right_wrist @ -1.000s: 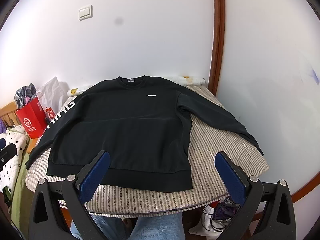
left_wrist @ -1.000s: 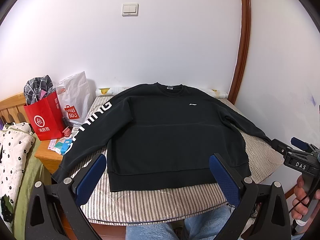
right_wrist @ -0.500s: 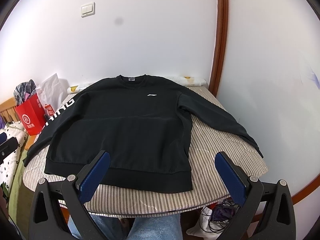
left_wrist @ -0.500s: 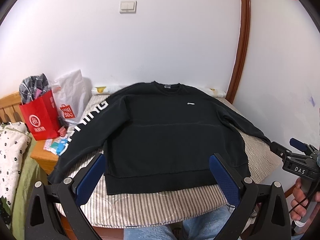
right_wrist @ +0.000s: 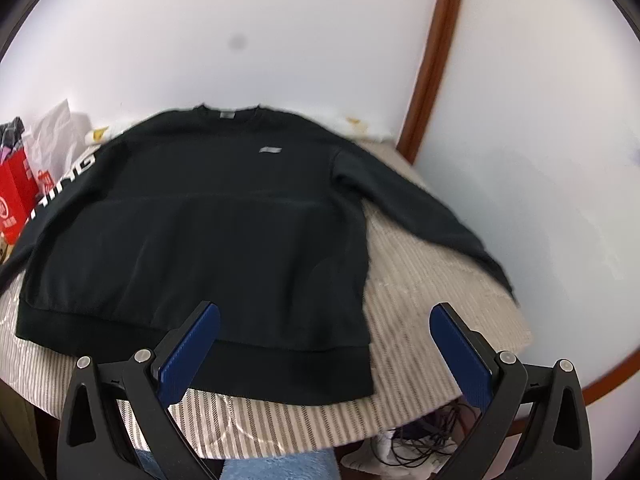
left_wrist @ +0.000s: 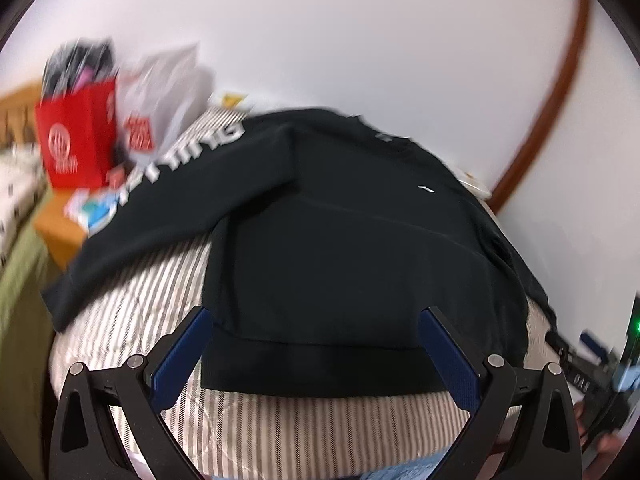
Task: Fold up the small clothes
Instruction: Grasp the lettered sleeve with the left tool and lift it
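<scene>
Your left gripper (left_wrist: 312, 344) has its blue-padded jaws spread wide with nothing between them, and it hangs just above the near hem of the black long-sleeved sweatshirt (left_wrist: 344, 248). From there the garment runs straight away from you: hem nearest, collar farthest, close to the white wall. That hem-to-collar line is the long axis of the body, and it lies almost along the way the gripper points.

Your right gripper (right_wrist: 324, 344) is equally wide apart and empty. It sits over the hem's right end, where the black cloth stops and the striped beige bed cover (right_wrist: 420, 304) begins; its left pad overlaps the hem band in view, its right pad is over bare cover.

The sweatshirt lies flat, front up, with both sleeves spread out sideways. The sleeve with white lettering (left_wrist: 168, 168) angles off to your left toward the red paper shopping bag (left_wrist: 76, 140), its cuff drooping over the bed's edge. The plain sleeve (right_wrist: 416, 204) angles off to your right.

So each gripper is nearer its own sleeve, and my reading is that each sleeve is folded inward across the body's long axis. Both views are motion-blurred, so fine creases cannot be judged.
</scene>
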Demonstrator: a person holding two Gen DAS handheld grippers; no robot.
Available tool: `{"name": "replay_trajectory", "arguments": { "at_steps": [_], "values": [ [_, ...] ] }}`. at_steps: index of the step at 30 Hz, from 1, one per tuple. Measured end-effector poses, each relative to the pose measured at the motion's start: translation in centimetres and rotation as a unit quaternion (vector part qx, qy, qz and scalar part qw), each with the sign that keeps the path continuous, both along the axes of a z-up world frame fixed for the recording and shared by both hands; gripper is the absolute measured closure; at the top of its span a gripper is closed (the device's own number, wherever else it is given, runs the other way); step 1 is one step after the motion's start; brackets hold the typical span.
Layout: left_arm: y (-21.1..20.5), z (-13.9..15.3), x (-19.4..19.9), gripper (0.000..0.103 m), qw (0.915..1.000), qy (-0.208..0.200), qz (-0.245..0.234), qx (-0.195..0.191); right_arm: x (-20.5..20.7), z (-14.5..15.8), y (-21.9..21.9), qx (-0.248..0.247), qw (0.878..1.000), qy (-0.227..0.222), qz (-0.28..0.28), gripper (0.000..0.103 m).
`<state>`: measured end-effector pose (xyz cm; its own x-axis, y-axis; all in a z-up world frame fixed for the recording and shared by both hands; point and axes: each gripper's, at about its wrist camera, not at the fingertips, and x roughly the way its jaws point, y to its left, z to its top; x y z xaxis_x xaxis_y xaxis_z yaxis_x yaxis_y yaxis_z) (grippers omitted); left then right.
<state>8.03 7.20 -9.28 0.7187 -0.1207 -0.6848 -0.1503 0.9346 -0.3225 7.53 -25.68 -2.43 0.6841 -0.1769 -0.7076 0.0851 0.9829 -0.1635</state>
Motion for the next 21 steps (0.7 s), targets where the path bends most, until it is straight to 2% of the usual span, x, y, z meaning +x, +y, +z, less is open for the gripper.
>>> {"name": "replay_trajectory", "arguments": {
  "at_steps": [4, 8, 12, 16, 21],
  "values": [
    [3.2, -3.0, 1.7, 0.002, 0.9977, 0.034, 0.035, -0.047, 1.7, -1.8, -0.1, 0.031, 0.999, 0.022, 0.009, 0.0],
    [5.9, -5.3, 3.2, 0.006, 0.993, 0.057, 0.069, -0.076, 2.5, -1.9, 0.3, 0.051, 0.998, 0.005, 0.027, 0.0],
    [8.0, -6.7, 4.4, 0.01, 0.9867, 0.057, 0.099, -0.116, 3.3, -2.2, 1.1, 0.06, 0.997, 0.0, 0.044, 0.0],
    [10.0, -8.1, 5.5, 0.018, 0.9767, 0.049, 0.128, -0.165, 5.0, -3.0, 2.3, 0.038, 0.998, 0.013, 0.057, 0.0],
    [10.4, -8.1, 7.3, 0.02, 0.9767, 0.044, 0.144, -0.153, 6.8, -4.0, 3.4, 0.013, 0.998, 0.03, 0.061, 0.0]
  ]
}}
